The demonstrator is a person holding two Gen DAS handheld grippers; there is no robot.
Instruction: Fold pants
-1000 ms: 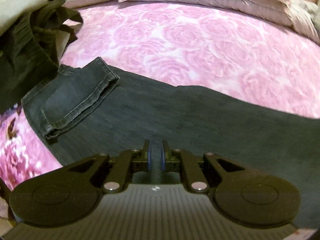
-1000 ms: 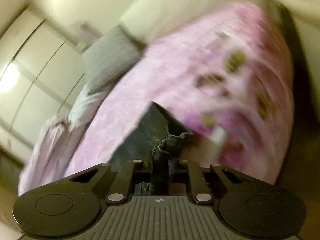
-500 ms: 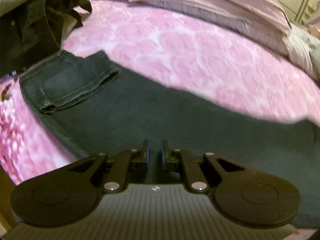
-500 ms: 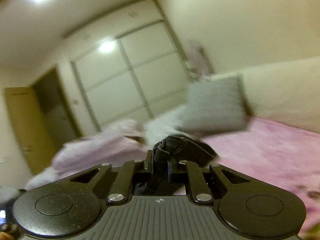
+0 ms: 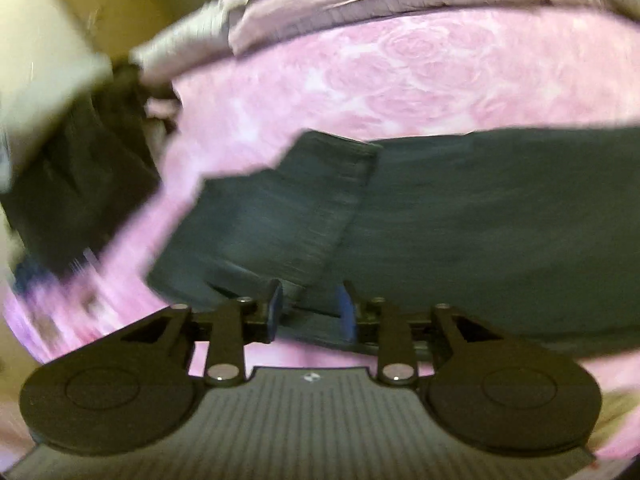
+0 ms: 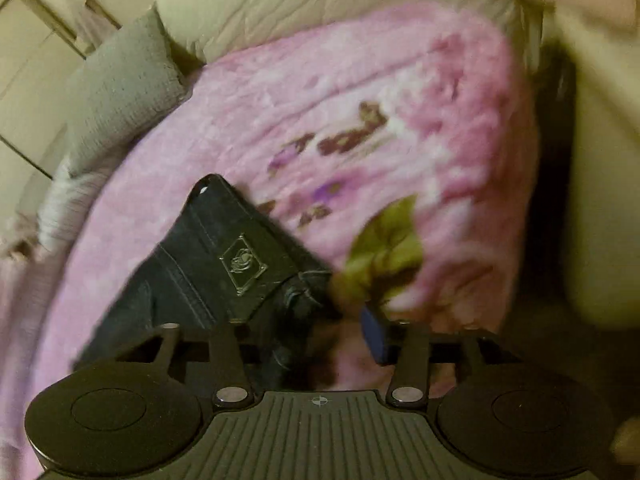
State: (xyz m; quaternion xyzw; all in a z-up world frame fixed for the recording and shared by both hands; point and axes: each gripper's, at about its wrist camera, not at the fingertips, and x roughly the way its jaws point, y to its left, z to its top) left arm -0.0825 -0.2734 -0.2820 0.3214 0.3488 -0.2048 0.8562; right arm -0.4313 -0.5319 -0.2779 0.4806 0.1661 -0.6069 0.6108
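Both tongs stand released: left gripper [image 5: 308, 308] hovers with jaws parted over the dark jeans [image 5: 460, 216] spread across the pink blanket [image 5: 400, 80]; right gripper [image 6: 320, 328] gapes near the waistband patch [image 6: 244, 264], fabric bunched between its fingers.

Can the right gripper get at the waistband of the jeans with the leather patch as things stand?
Probably yes. The right gripper has its jaws open right at the waistband, which lies flat on the pink blanket with nothing over it.
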